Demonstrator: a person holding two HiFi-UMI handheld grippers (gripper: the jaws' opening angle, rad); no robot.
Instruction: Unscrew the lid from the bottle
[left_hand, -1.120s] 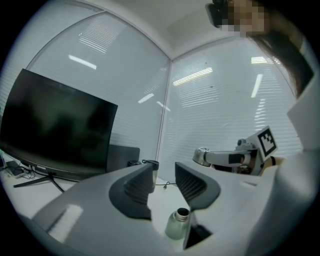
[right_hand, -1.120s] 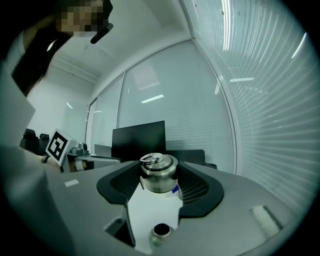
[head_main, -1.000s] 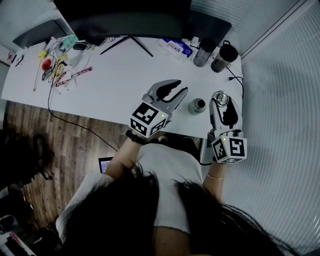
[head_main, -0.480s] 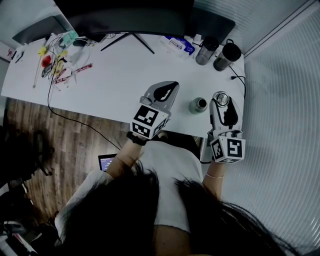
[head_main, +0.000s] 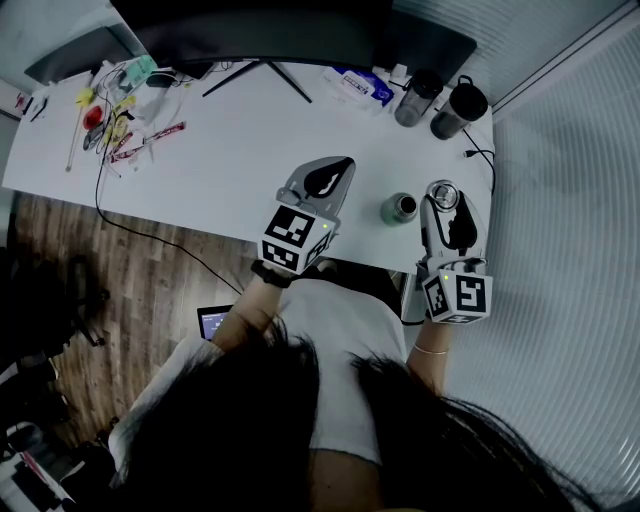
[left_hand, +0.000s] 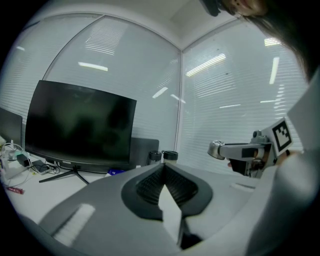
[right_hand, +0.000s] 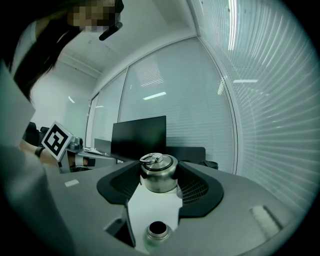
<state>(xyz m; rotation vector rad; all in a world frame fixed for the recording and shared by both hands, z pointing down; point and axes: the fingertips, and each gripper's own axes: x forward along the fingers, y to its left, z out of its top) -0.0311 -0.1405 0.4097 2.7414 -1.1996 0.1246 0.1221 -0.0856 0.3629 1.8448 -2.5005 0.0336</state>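
White desk (head_main: 230, 150) across the upper part of the head view, above a wood floor (head_main: 60, 260). Dark monitor (head_main: 250, 35) along the far edge, screen blank in the left gripper view. Glass walls with blinds behind and to the right.

Left gripper (head_main: 343, 165) out over the desk's near half, left of the bottle and well apart from it. Jaws pressed fully together, ribbed pads meeting at the tips with nothing between them. Pointing roughly level toward the monitor.

Right gripper (head_main: 441, 196) near the desk's right front corner, also about level. Jaws standing wide but clamped on the lid, one dark pad against each side.

Two dark tumblers (head_main: 418, 97) at the far right corner, side by side. Black cable (head_main: 120, 235) trailing off the front edge at the left. Scatter of pens (head_main: 120, 130) and small bits at the far left corner, too small to sort out.

Bottle (head_main: 400, 208) upright on the desk between the two grippers, just beside the right one and clear of both pairs of jaws. Mouth open and dark, cap off. In the right gripper view, same bottle (right_hand: 157, 230) low in the gap behind the pads, beneath the lid.

Lid (right_hand: 158, 174) round and metal, ring handle on top, held upright at the front of the right jaws, lifted off the bottle and no longer touching it.
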